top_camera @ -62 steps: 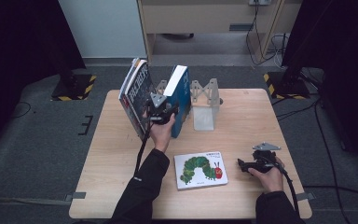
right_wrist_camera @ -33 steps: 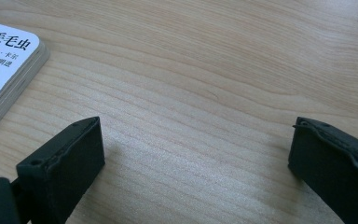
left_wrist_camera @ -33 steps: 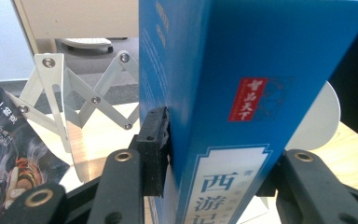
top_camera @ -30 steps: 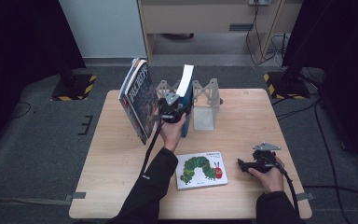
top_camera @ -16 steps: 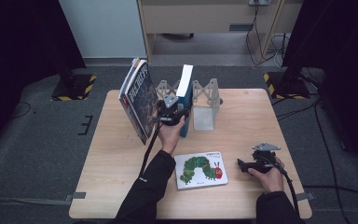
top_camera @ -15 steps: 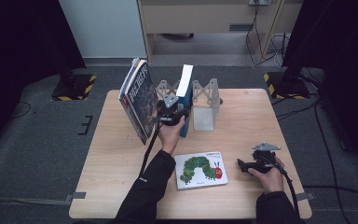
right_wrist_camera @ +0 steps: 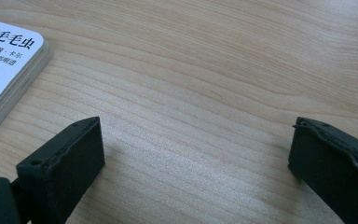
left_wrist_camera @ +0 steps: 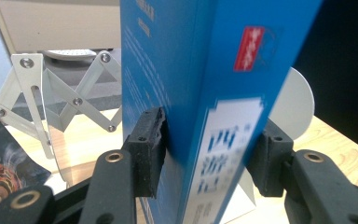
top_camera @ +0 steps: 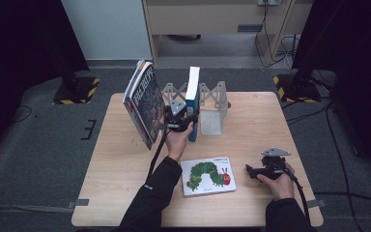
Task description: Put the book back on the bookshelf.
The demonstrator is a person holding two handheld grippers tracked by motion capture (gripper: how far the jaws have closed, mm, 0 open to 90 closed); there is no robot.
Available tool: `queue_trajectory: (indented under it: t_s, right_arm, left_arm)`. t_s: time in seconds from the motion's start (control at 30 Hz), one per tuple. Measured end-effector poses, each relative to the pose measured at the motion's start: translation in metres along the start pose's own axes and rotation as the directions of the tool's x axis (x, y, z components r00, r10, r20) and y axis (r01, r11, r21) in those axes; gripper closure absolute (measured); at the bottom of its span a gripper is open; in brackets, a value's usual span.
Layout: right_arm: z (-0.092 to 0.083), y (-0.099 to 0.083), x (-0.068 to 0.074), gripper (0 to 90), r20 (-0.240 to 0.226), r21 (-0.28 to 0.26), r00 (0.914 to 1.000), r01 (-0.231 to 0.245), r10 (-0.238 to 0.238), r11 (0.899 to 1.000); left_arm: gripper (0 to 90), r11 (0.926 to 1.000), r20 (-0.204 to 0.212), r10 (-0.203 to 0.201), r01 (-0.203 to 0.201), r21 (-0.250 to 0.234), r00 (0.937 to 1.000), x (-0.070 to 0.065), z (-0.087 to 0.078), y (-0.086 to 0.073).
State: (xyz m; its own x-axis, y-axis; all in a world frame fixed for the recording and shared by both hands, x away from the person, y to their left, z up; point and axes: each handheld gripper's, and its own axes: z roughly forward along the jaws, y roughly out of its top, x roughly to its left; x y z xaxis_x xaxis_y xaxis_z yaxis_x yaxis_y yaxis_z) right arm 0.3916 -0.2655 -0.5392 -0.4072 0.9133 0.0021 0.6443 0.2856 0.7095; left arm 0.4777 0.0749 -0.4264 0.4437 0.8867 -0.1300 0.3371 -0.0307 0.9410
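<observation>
Between left tongs (left_wrist_camera: 209, 158), upright blue book (left_wrist_camera: 205, 93) gripped (white label, red logo), jaws just easing, right tongs (right_wrist_camera: 196, 158) open.

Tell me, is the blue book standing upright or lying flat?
Upright: the blue book stands on end between the left gripper jaws, beside the white bookend.

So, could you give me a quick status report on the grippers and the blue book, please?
Left gripper around upright blue book, jaws just eased wider. Right gripper open, idle over table. Dark book leans close beside.
</observation>
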Motion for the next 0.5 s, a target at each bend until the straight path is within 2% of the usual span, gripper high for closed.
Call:
queue_trajectory:
  t_s: [0.17,0.37,0.5]
  right_arm:
    - [0.0,0.0,0.0,3.5,-0.001,0.001,1.0,0.003,-0.003,1.0]
    - [0.0,0.0,0.0,3.5,-0.002,0.001,1.0,0.002,-0.002,1.0]
    - [0.0,0.0,0.0,3.5,-0.002,0.001,1.0,0.003,-0.003,1.0]
  left_arm:
    - [53.3,1.0,0.003,-0.001,0.001,0.003,1.0,-0.001,-0.003,-0.003]
    - [54.3,0.9974,-0.009,-0.004,0.004,0.071,1.0,-0.004,-0.002,0.008]
    - [54.3,0.9975,-0.01,-0.014,0.015,0.069,0.9998,-0.008,0.0,0.008]
